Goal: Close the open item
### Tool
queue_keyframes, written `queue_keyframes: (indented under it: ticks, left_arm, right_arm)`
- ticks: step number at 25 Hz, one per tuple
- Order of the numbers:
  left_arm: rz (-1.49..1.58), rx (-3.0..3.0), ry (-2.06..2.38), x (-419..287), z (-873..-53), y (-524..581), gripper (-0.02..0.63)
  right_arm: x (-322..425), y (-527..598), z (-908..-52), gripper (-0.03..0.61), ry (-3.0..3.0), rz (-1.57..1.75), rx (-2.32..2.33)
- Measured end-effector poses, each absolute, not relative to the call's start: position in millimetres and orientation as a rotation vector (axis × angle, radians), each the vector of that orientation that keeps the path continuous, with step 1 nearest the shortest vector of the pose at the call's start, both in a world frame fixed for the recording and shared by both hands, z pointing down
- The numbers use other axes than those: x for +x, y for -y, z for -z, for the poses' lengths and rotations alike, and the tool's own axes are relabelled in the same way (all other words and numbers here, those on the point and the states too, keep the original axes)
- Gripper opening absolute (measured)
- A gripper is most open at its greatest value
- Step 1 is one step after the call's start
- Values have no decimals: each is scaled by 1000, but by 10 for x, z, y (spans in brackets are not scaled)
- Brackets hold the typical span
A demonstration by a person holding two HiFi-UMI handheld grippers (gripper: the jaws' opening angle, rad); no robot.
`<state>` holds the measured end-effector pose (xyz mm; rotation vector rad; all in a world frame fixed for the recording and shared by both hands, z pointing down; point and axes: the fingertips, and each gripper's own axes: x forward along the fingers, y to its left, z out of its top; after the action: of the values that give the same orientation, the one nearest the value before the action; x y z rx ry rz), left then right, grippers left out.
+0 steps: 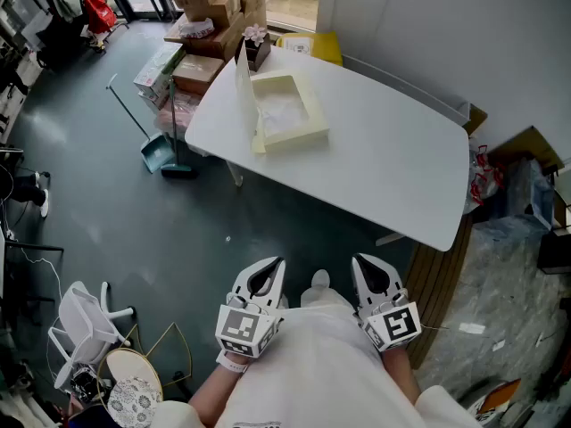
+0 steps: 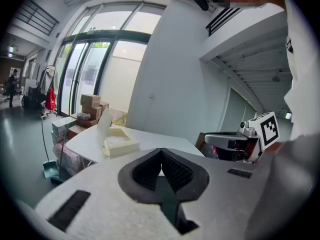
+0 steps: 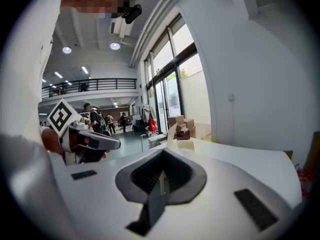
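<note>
The box [image 1: 290, 110] is matt cream card; the worktop [image 1: 384, 163] under it is smooth white, faintly shiny. The floor [image 1: 107, 212] is glossy grey-green. The left tool [image 1: 270, 266] and right tool [image 1: 364, 264] are matt white plastic with ribbed black pads [image 2: 177, 171].

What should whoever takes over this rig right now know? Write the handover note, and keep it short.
Left gripper: shut, empty, held close to the body, short of the table.
Right gripper: shut, empty, level with the left one.
Box: cream, on the far left part of the table in the head view. It is open, with its lid standing upright along its left side.
Done: nothing yet; neither gripper is near the box.
Left: step up to the table, tip the lid over onto the box and press it shut.
</note>
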<state>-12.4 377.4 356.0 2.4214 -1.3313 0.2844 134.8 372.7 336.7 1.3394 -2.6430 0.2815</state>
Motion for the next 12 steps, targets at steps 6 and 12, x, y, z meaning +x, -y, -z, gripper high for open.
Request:
queue_keyframes:
  ticks: [6,12]
  left_arm:
    - [-267,2393,1433,331,-3425,-3850,26]
    - [-266,2362,1534,508,-3419,-3844,26]
  right_arm:
    - [1699,-3691,-3271,14,2686,-249,1276]
    - [1873,-3597,-3256,14,2763,-278,1236]
